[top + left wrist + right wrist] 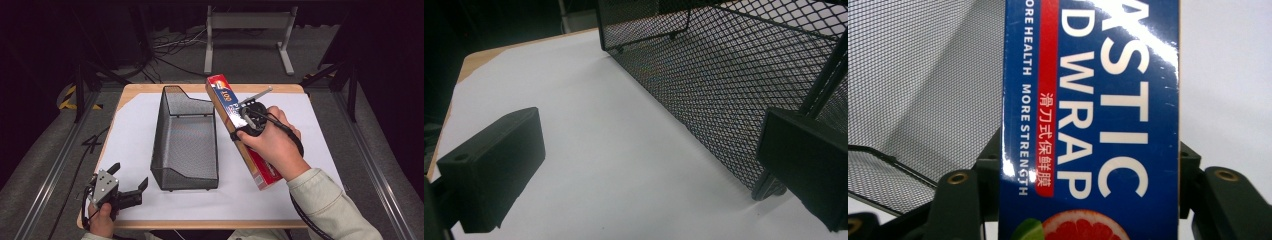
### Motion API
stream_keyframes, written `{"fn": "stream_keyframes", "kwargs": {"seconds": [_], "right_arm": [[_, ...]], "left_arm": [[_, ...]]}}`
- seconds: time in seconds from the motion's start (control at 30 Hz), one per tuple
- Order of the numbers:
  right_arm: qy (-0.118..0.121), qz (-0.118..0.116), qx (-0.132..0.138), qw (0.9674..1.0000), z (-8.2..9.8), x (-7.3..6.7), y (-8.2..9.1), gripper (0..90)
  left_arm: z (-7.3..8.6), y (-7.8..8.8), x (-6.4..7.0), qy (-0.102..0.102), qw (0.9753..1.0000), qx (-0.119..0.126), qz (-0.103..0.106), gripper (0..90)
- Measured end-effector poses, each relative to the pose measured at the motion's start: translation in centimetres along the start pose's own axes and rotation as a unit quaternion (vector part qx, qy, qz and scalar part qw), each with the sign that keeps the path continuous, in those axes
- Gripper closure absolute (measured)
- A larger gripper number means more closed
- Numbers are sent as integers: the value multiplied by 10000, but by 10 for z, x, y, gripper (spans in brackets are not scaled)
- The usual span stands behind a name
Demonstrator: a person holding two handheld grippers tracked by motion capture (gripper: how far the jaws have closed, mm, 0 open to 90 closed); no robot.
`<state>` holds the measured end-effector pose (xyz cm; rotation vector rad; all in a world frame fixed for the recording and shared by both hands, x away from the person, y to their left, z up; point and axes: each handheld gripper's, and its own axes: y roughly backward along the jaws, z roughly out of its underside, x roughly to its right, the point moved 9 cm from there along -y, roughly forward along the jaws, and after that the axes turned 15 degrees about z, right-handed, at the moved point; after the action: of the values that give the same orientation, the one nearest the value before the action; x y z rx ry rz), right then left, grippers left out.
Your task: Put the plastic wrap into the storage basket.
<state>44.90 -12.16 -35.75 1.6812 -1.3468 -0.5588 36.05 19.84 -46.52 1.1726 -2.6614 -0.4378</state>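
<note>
A long plastic wrap box (pixel 239 129) was clamped at its middle between the jaws of the right gripper (pixel 246 123), just right of a black mesh basket (pixel 185 137). Its long axis ran from near right to far left. The left gripper (pixel 131 189) rested near the table's (pixel 150 89) front-left corner, jaws spread apart and holding nothing.

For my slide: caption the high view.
Right gripper holds a plastic wrap box beside the mesh basket.

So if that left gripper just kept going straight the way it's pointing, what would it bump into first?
Most likely the black mesh basket: the open left gripper points toward the basket's near corner, with white paper between them. Depth is hard to judge.
</note>
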Motion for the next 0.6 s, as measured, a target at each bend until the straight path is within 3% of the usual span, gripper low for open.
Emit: {"fn": "stream_keyframes", "kwargs": {"seconds": [0.37, 0.6], "right_arm": [[158, -146, 14, 9998, -8, -23, 5, 401], [126, -336, -26, 9994, -13, -40, 3, 400]], "left_arm": [[0, 0, 0, -5, 10000, 10, 3, 0], [0, 0, 0, -11, 10000, 11, -1, 1]]}}
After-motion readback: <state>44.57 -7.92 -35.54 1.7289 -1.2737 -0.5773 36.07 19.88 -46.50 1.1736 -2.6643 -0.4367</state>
